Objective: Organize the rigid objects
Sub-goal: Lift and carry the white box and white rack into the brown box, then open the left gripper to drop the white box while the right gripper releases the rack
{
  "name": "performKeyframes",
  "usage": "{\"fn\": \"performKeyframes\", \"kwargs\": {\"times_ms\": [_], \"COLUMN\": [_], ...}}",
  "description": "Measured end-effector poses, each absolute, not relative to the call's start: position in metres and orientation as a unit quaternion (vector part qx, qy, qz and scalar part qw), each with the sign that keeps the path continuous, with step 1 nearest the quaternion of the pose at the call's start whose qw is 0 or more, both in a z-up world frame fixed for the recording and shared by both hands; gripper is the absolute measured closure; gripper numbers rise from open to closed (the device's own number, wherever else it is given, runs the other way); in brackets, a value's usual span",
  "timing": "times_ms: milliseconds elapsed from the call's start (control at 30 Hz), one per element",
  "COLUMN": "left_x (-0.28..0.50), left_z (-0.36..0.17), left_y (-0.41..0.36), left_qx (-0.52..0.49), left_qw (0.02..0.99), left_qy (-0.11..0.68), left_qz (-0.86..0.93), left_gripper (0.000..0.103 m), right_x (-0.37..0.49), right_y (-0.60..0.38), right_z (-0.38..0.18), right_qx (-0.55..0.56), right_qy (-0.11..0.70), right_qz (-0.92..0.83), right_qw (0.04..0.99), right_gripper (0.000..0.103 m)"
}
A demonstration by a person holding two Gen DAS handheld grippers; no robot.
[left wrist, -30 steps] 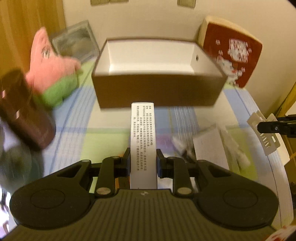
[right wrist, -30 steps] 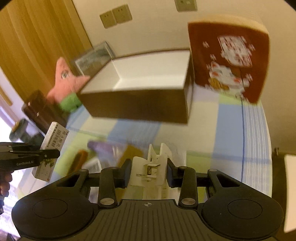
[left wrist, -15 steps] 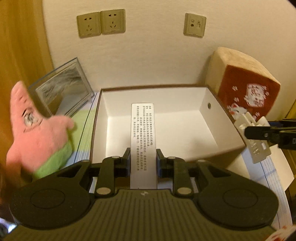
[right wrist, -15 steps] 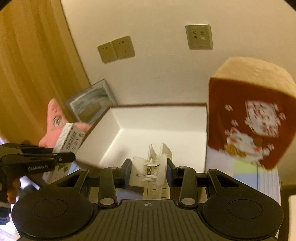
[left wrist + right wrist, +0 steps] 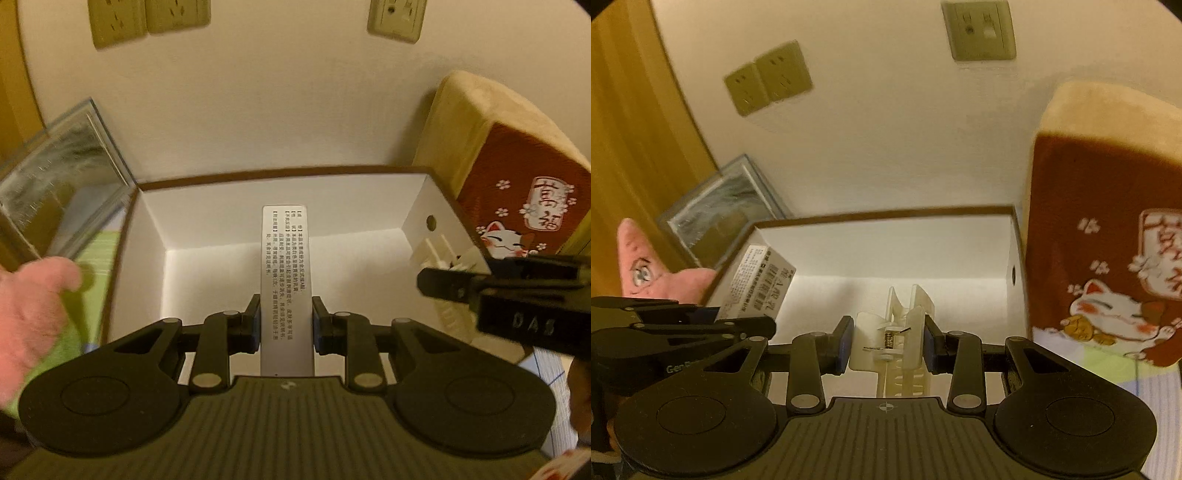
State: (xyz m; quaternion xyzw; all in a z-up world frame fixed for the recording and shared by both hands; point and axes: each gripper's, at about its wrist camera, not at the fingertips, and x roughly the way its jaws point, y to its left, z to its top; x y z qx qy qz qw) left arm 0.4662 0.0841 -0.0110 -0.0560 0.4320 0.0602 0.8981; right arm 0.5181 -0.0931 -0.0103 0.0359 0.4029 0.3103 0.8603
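My left gripper (image 5: 286,325) is shut on a long white printed carton (image 5: 286,266), held over the open brown box with white inside (image 5: 229,210). My right gripper (image 5: 888,343) is shut on a white plastic hair clip (image 5: 897,339), also over the box (image 5: 960,240). In the left wrist view the right gripper (image 5: 436,280) shows at the box's right wall with the clip (image 5: 439,254) inside the box. In the right wrist view the left gripper (image 5: 738,325) holds the carton (image 5: 761,288) at the box's left side.
A red lucky-cat cushion (image 5: 517,192) leans on the wall right of the box. A framed picture (image 5: 55,184) leans at the left, with a pink starfish plush (image 5: 646,269) in front. Wall sockets (image 5: 772,77) are above. A checked cloth (image 5: 1108,373) covers the surface.
Both grippers have moved forward and lower over the box with their objects still held. The box now fills more of both views.
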Motion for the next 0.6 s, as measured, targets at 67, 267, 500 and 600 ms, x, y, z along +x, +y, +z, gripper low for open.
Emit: {"fn": "performKeyframes", "kwargs": {"times_ms": [67,267,500,600], "left_x": [0.475,0.49,0.495,0.494], "left_z": [-0.022,-0.049,-0.061,-0.059], "left_y": [0.084,0.085,0.088,0.092], "left_qx": [-0.059,-0.066,-0.073,-0.072], "left_qw": [0.893,0.879,0.877,0.878], "left_qy": [0.442,0.469,0.473,0.471], "left_qz": [0.058,0.053,0.04,0.041], "left_gripper": [0.081,0.081,0.079,0.064], "right_x": [0.523,0.535,0.544,0.546], "right_y": [-0.089,-0.08,-0.076,-0.077], "right_z": [-0.021,-0.045,-0.06,-0.06], "right_qx": [0.034,0.034,0.05,0.069], "right_qy": [0.414,0.441,0.459,0.457], "right_qz": [0.306,0.301,0.299,0.292], "right_qw": [0.857,0.845,0.835,0.837], "right_gripper": [0.068,0.068,0.068,0.067]}}
